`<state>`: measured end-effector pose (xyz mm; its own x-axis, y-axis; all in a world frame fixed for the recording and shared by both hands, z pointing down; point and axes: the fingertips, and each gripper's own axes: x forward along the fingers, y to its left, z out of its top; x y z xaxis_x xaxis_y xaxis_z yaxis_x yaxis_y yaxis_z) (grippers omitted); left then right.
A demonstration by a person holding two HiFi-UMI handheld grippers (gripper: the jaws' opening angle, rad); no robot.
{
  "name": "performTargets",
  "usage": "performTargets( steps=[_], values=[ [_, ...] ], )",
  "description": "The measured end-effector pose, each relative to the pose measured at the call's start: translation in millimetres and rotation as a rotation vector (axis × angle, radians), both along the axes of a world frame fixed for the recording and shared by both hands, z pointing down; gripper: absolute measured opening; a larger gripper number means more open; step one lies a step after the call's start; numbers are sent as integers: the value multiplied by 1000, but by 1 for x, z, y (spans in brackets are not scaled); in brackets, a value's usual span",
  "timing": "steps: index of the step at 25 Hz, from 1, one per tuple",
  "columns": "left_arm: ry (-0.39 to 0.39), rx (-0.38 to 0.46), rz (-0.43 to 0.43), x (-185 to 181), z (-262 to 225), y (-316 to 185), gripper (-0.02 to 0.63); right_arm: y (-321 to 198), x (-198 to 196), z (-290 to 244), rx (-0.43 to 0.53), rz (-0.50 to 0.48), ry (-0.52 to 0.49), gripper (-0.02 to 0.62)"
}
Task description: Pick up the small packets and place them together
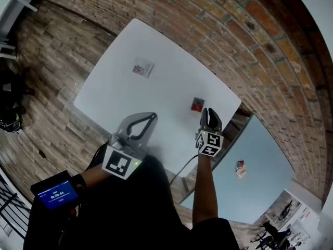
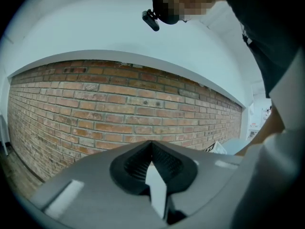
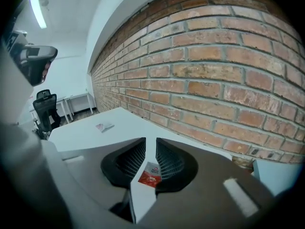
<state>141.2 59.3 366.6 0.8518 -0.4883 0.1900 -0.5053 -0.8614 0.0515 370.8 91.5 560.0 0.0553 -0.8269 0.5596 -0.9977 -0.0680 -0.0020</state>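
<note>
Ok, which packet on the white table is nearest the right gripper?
The red packet, just ahead of the right gripper and its open jaws; the pale packet lies much farther across the table.

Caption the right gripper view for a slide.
Open right gripper aimed at a red packet on the white table, brick wall beyond.

First packet (image 1: 197, 105) lay on the counter (image 1: 119, 95) by its right edge, just ahead of the right hand-held gripper (image 1: 209, 112). Second packet (image 1: 143, 67) lay on the same counter, well apart, to the left and farther off. Left hand-held gripper (image 1: 150, 117) hung over the near edge. Wall (image 1: 208, 30) ran behind. Side counter (image 1: 265, 155) stood right, bearing other packets (image 1: 240, 167).
</note>
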Motion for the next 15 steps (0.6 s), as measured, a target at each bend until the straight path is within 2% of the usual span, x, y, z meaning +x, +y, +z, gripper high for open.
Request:
performTargets(
  steps=[2,9,15],
  values=[
    [-22,1,3,0,4,0,2,-5,2,13,-26,-19,5,69],
    [-28,-19,-30,-4,10,-4,2,-13,17,49,-94,-47,41,64],
    [40,-93,-111,-11,11,-9,2,-20,22,80,-170,-60,23,64]
  ],
)
